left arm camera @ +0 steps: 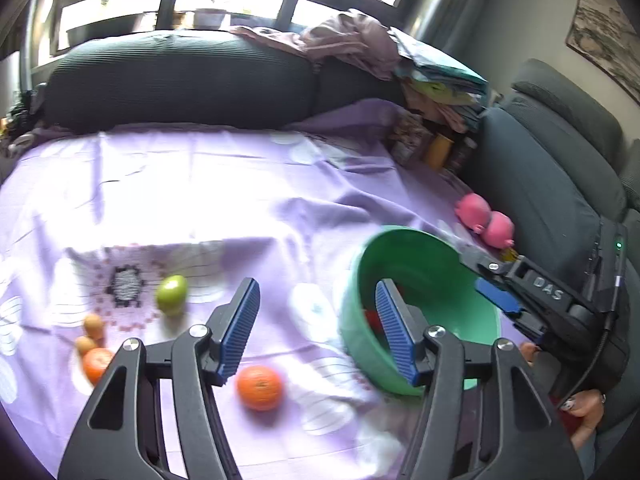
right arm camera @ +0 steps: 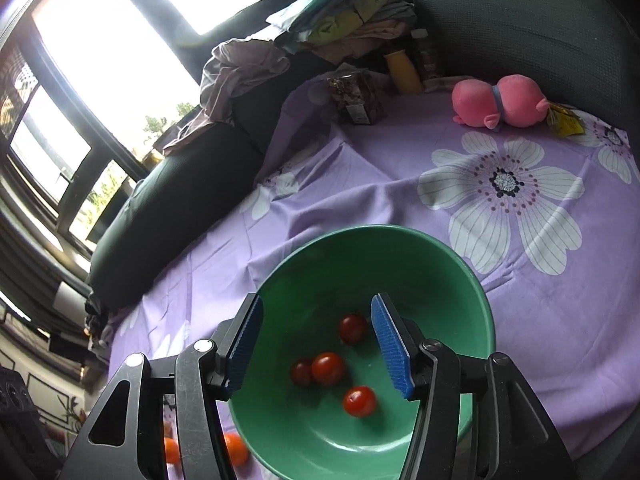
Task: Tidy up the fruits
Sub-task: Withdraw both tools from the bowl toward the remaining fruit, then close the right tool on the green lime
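While both grippers are held above the purple flowered sheet, nothing is gripped by either. The left gripper is seen with its blue fingers parted about halfway, and only bare sheet lies between them. The right gripper is likewise about half open over the green bowl, its fingers clear of everything; it is also seen from the left wrist view, reaching over the bowl's rim.

Four small red tomatoes are scattered across the bottom of the bowl, two of them touching. An orange lies on the sheet just below the left fingers, beside the bowl. Further left, a green fruit sits on a flower print, and a second orange lies near two small brown fruits. This part of the view is blurred.

A pink plush toy rests at the far edge of the sheet, against a dark cushion. A yellow bottle stands near a pile of folded clothes.
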Available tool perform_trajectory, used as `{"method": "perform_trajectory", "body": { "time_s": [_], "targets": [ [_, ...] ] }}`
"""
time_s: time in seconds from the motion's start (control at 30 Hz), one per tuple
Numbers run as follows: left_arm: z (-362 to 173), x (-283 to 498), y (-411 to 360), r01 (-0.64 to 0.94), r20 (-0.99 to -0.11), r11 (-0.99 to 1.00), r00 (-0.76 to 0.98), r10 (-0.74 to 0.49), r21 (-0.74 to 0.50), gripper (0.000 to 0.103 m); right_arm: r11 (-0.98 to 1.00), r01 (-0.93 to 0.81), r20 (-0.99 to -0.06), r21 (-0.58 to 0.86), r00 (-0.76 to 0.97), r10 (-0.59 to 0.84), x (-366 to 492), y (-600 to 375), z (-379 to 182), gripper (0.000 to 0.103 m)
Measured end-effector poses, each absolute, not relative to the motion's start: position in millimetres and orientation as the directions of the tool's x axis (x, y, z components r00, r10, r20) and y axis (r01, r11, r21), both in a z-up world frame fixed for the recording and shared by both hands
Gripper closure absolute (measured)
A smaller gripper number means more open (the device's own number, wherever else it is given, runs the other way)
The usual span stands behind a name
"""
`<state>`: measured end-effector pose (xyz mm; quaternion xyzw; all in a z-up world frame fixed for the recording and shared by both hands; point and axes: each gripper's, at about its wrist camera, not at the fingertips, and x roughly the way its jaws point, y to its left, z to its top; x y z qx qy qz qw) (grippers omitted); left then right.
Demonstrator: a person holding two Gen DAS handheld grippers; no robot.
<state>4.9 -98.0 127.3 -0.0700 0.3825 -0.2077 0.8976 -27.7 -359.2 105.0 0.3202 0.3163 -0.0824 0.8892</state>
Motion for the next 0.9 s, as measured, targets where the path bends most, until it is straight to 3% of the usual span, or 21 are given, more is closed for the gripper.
{"method": "perform_trajectory", "body": {
  "time_s": [0.33, 0.5, 0.63, 0.77, 0.9],
  "targets": [
    [105.9, 7.1, 35.2, -0.089, -0.711, 0.978, 0.699, -0.073, -0.188, 0.041, 0.848, 0.191, -0.596, 0.495, 0.785, 0.171, -3.9, -302.2, 114.3, 0.046],
    [90.2, 14.5, 69.8, -0.149, -0.738, 0.950, 0.666, -0.108, -0.274, 0.041, 0.897, 0.172, -0.623, 0.408, 0.770, 0.136, 3.2, -268.5, 119.6, 0.046],
    [84.0, 17.5, 77.8, -0.194, -0.755, 0.948, 0.652, -0.068, -0.253, 0.042, 0.911, 0.129, -0.627, 0.391, 0.762, 0.161, 9.5, -246.3, 120.2, 0.046],
    [77.9, 22.1, 78.0, -0.175, -0.762, 0.946, 0.640, -0.102, -0.274, 0.043, 0.931, 0.092, -0.641, 0.352, 0.749, 0.168, 16.2, -220.8, 120.0, 0.046],
    [73.1, 23.1, 79.0, -0.176, -0.769, 0.944, 0.629, -0.110, -0.279, 0.052, 0.947, 0.062, -0.663, 0.316, 0.728, 0.174, 22.1, -194.8, 118.6, 0.046]
  ]
}}
